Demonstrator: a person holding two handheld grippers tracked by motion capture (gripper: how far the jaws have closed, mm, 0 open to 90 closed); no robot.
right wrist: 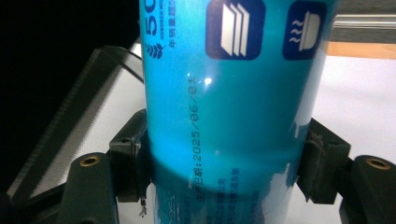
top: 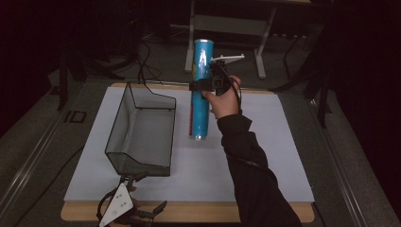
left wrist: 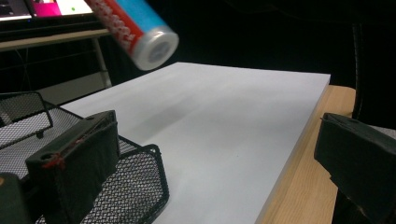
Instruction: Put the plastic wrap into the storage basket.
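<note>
the blue tube point(top: 202, 90) is a long round can with a shiny blue wrap, a red strip with white letters along one side and a pale, silver-looking cap on its lower end. in the right gripper view its wrap point(right wrist: 233, 107) shows dark blue square icons near the top and a printed date, 2025/06/01, running along its length. the right gripper point(top: 211, 84) holds it in the air over the far part of the white board point(top: 265, 156), nearly upright. the two black jaws press on the opposite sides of the tube, around its middle, and the wrap is a little squeezed there.

the left gripper point(top: 137, 198) is at the near edge of the table, just in front of the black mesh basket point(top: 142, 127). its jaws stand wide apart and hold nothing; in the left gripper view one jaw is over the near corner of the basket point(left wrist: 140, 186), whether touching it i cannot tell. the basket stands on the left part of the board, beside the tube and apart from it.
</note>
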